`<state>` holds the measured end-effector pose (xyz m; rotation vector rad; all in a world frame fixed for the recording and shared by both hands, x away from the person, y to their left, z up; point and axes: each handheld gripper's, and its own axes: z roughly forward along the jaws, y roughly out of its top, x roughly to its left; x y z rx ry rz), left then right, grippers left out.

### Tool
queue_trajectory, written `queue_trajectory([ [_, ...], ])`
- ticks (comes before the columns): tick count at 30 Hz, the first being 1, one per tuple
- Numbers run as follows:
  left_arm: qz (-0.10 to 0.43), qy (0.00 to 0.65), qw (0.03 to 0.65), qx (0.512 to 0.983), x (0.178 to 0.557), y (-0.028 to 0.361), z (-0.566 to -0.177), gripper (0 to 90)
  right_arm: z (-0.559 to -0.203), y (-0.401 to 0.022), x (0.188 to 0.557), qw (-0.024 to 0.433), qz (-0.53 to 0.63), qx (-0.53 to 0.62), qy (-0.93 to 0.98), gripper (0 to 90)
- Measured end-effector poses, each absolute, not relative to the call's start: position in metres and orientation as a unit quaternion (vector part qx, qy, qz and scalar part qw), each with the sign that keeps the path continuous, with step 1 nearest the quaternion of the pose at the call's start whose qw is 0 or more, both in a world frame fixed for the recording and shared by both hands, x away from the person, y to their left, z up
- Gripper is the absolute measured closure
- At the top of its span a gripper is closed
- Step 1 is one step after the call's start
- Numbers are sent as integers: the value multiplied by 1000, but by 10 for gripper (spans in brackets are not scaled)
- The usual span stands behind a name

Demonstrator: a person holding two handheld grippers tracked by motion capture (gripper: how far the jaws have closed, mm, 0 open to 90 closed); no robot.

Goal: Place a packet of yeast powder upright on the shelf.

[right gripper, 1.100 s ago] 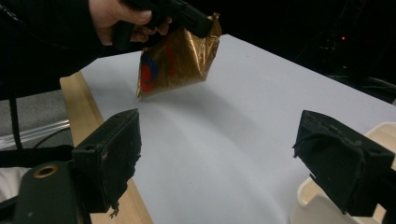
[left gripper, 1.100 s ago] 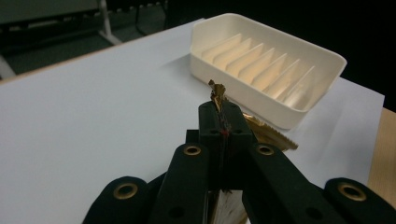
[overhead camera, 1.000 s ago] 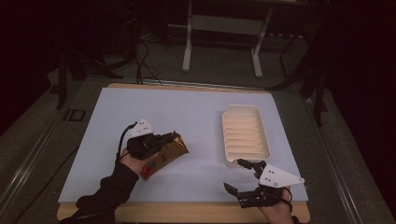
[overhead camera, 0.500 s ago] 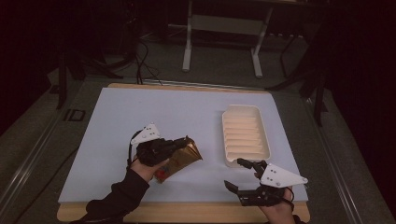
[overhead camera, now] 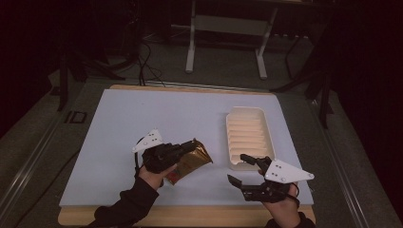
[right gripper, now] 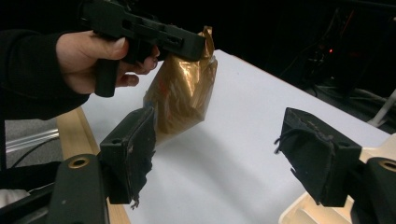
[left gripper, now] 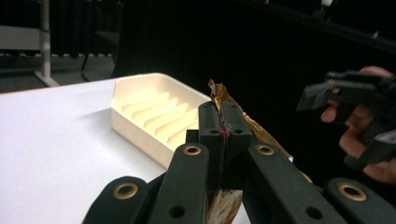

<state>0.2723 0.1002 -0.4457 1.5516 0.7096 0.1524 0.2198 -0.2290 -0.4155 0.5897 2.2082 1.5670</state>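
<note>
A crinkled gold foil bag [overhead camera: 194, 162] hangs off the table by its top edge, with my left gripper [overhead camera: 191, 147] shut on it. In the left gripper view the jaws [left gripper: 222, 112] pinch the bag's seam [left gripper: 261, 133]. My right gripper [overhead camera: 236, 168] hovers at the front right, open, with nothing between its jaws, which have just been closing a little. In the right gripper view the bag [right gripper: 182, 93] is ahead and left of the open jaws [right gripper: 224, 154], apart from them. A cream ribbed tray [overhead camera: 229, 137] lies empty behind the right gripper.
The white table mat [overhead camera: 142, 118] has bare room at the left and back. Its wooden front edge [overhead camera: 199, 216] lies just under both hands. Table legs and cables [overhead camera: 190, 52] stand on the dark floor beyond the table.
My left gripper has carried the foil bag to the right, toward the right gripper, and the bag now hangs more upright. The right hand has stayed in place.
</note>
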Motion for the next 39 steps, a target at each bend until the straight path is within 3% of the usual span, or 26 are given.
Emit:
queue_trajectory([
  [13,81,318,699,635,265,105,-444,899,-414,-211,237,131,526,222,810,384],
  [14,80,317,701,634,265,105,-444,899,-415,-207,239,113,520,229,815,469],
  [19,68,312,705,633,264,101,-444,898,-419,-194,245,91,489,227,837,528],
  [21,62,309,706,634,263,100,-444,898,-421,-189,249,79,480,224,845,613],
  [30,55,297,711,635,260,94,-443,898,-415,-178,260,80,477,225,845,610],
  [32,57,295,710,638,260,93,-443,898,-414,-174,262,77,473,220,849,681],
  [39,50,289,710,640,257,89,-444,898,-412,-166,266,71,468,207,856,682],
])
